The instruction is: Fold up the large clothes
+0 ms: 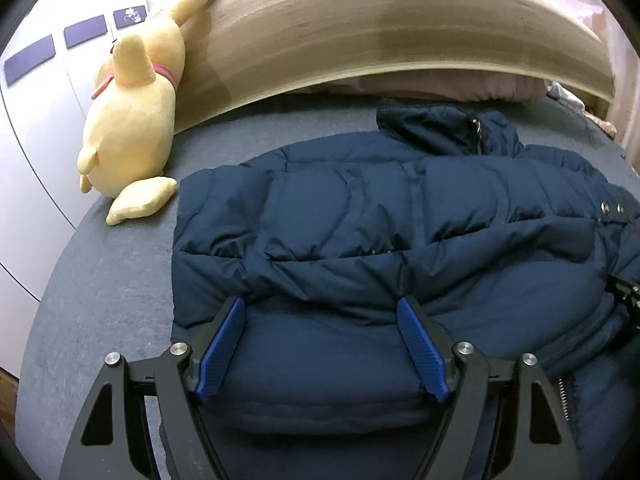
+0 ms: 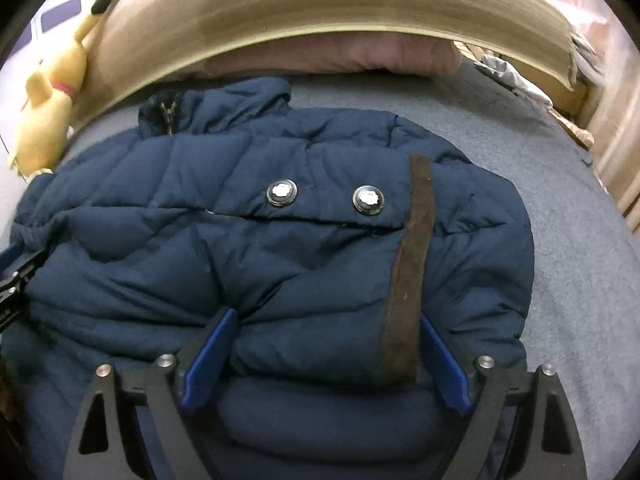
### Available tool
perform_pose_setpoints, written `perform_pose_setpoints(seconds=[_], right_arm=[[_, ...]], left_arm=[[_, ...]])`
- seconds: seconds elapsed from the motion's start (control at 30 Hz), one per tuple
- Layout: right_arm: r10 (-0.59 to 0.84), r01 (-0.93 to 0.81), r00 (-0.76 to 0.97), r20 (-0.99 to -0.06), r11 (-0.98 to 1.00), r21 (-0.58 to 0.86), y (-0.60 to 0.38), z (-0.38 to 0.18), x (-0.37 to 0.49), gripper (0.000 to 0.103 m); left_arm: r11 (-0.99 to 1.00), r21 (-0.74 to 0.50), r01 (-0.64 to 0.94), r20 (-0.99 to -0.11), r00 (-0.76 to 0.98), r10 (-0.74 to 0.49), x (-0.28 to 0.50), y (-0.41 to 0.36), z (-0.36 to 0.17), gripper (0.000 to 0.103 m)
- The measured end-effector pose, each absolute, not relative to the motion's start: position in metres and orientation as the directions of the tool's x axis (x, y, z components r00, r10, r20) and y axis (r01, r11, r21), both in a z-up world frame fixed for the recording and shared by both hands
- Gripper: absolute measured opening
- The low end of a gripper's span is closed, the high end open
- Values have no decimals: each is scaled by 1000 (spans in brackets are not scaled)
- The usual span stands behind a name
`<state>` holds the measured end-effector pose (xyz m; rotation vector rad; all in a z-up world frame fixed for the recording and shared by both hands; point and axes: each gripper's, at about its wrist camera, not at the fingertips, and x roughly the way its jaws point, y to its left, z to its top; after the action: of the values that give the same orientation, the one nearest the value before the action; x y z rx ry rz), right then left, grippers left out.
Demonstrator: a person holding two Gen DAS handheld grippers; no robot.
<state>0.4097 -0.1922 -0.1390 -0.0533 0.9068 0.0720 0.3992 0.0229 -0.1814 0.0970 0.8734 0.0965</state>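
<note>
- Navy quilted jacket (image 1: 360, 220) lies folded on a grey bed (image 1: 112, 300), its collar (image 1: 440, 124) towards the wooden headboard (image 1: 360, 28).
- In the right wrist view, two metal snaps (image 2: 282, 194) sit side by side on a flap, and a brown strip (image 2: 408, 272) runs down the jacket just right of them.
- A zip (image 2: 166, 114) shows at the collar in that view.
- The left hand-held gripper (image 1: 322, 312) hovers at the near edge of the jacket, jaws spread wide; a fold of fabric bulges between the blue pads (image 1: 222, 344), which do not pinch it.
- The right hand-held gripper (image 2: 328, 328) is likewise spread wide over the near edge of the jacket; the brown strip ends between its pads (image 2: 206, 356), with no squeeze visible.
- Each gripper shows as a black shape at the edge of the other's view.
- A yellow plush toy (image 1: 136, 116) with a pink collar leans against the headboard's left end, just beside the jacket's corner.
- A pink pillow (image 2: 332, 58) lies under the headboard, beyond the collar.
- White cupboard doors (image 1: 40, 120) with purple patches stand left of the bed.
</note>
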Motion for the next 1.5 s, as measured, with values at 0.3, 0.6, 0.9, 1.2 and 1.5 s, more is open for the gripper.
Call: perform_pose_setpoints(seconds=[0.3,0.6,0.9,1.2,1.5], right_arm=[[22,-70,600,-800,997,-25,-189,-142,417,95],[11,-55,583,-812,998,-26,-187,-144,433,98],[335,54,668,-665,868,493,-322,-103,431,99],[457,126,614,-644,748,651,-376,-146,498,99],[301,62,555,-775,914,400,-330,-143,521,32]], left_arm=[[991,124,-44,-767,630,124,400,21,-191,80],[994,108,-32,-770,629,104,402,23,-189,80],[962,-242,-123,-730,676,-97,423,149,-145,90],[931,-340,-133,-787,582,-204,487,165,-184,90],[983,-174,-64,-811,575,-106,499,127,-193,35]])
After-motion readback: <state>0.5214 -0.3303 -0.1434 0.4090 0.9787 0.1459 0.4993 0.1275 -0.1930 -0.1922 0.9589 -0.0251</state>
